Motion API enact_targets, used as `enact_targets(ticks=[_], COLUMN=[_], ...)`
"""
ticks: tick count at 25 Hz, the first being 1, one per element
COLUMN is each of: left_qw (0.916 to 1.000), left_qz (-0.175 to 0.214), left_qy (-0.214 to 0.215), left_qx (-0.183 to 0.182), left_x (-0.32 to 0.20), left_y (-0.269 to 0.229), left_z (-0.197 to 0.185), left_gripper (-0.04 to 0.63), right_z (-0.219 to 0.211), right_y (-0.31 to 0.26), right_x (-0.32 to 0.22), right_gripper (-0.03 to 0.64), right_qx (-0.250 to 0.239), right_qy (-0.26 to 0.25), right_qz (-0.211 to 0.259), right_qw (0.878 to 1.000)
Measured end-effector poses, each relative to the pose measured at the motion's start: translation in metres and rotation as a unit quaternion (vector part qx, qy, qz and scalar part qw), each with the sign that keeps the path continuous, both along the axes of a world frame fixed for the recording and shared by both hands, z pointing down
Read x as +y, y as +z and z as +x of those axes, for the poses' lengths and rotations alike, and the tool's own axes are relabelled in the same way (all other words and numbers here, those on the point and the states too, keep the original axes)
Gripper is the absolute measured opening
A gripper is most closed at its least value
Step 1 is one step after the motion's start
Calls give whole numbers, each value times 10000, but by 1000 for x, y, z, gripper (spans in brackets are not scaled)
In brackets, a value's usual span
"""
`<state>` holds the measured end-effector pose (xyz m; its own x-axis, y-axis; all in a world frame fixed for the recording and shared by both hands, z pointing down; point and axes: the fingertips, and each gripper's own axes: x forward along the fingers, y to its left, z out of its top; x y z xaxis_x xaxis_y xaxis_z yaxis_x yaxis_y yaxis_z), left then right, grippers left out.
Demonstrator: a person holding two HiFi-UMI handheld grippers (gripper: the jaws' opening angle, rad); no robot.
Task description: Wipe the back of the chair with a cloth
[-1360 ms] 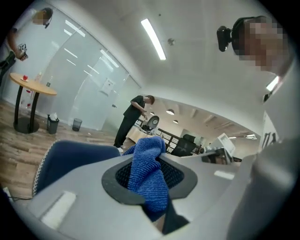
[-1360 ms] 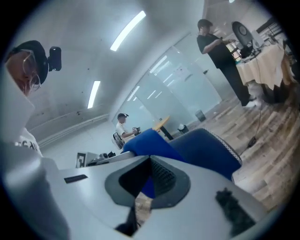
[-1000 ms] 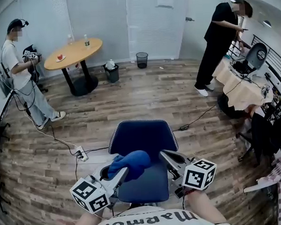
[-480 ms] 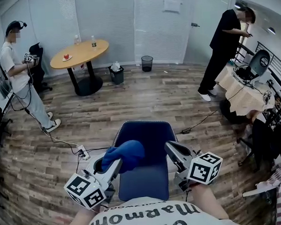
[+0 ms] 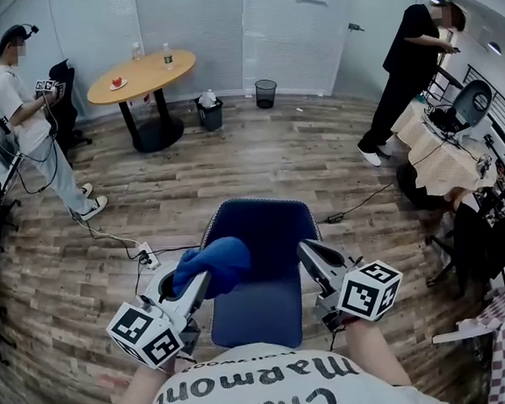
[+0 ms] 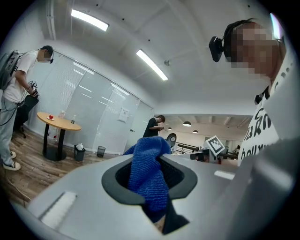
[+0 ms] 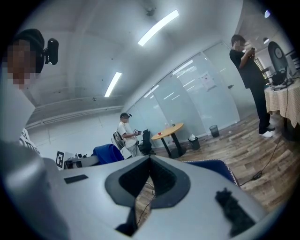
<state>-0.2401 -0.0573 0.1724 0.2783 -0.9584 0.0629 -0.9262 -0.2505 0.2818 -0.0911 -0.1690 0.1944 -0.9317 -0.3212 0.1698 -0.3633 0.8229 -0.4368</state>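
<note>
Over the left edge of the blue chair (image 5: 267,230), the blue cloth (image 5: 214,265) sits bunched in my left claw (image 5: 198,284), whose jaws are clenched on it, with folds spilling out above and below the pads. Whether the cloth touches the upholstery I cannot tell. My right claw (image 5: 308,251) hovers over the chair's right edge, jaws pressed together with nothing between them. The chair stands on a wood-plank floor (image 5: 259,171), with a white power strip (image 5: 146,260) and its cable lying just left of it. Further off, a round wooden desk (image 5: 140,74) stands near the far wall, and a person (image 5: 402,71) in black stands at the right.
</note>
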Motion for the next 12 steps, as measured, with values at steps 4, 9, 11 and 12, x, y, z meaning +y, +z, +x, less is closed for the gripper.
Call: enact_targets(ticks=[4, 9, 11, 12], left_qw=[10000, 9999, 9999, 9999], left_qz=[-62, -97, -108, -114], left_qy=[-29, -57, -67, -73], left_qx=[18, 21, 50, 65], left_x=[0, 2, 3, 4], left_y=[4, 7, 9, 9], left_z=[-1, -6, -8, -9], left_gripper=[77, 77, 77, 77], right_z=[1, -2, -3, -4], right_y=[1, 4, 6, 7], right_x=[-3, -3, -2, -1], right_gripper=[14, 14, 14, 14], right_qx=[-6, 14, 22, 28], right_qy=[41, 52, 54, 55], right_qz=[-16, -39, -52, -56], right_qw=[10000, 10000, 10000, 10000])
